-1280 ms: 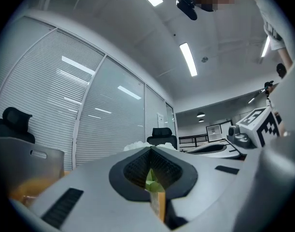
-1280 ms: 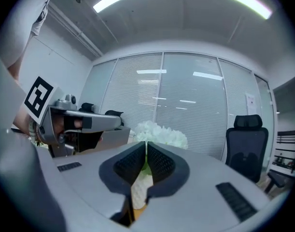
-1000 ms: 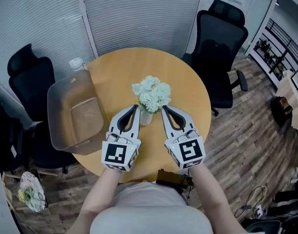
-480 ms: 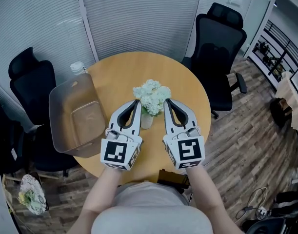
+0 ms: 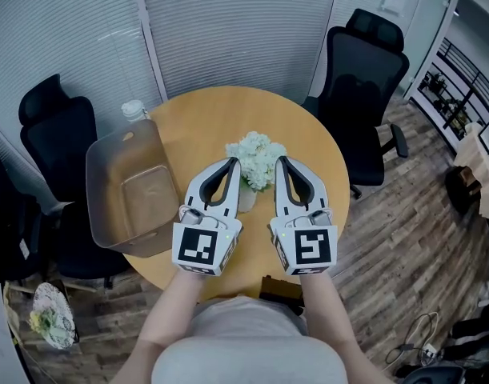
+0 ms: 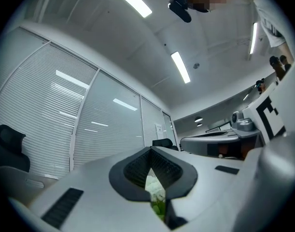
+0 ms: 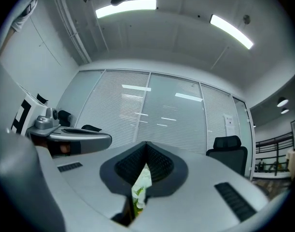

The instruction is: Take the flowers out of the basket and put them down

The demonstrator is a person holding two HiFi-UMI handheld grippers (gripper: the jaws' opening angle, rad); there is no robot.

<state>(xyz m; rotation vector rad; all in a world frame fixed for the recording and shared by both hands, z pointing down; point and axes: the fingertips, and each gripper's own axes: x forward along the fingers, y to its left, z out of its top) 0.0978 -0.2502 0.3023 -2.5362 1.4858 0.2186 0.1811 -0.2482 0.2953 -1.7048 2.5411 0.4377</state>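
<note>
Left gripper (image 5: 232, 164) and right gripper (image 5: 280, 161) each show jaws closed tip to tip — the flowers (image 5: 256, 154) sit between the two grippers at mid-frame, close against both.

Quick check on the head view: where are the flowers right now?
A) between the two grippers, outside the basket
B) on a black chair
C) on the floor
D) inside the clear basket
A: the flowers stand between the tips of the left gripper and the right gripper over the table. The basket off to the left has no flowers in it.
</note>
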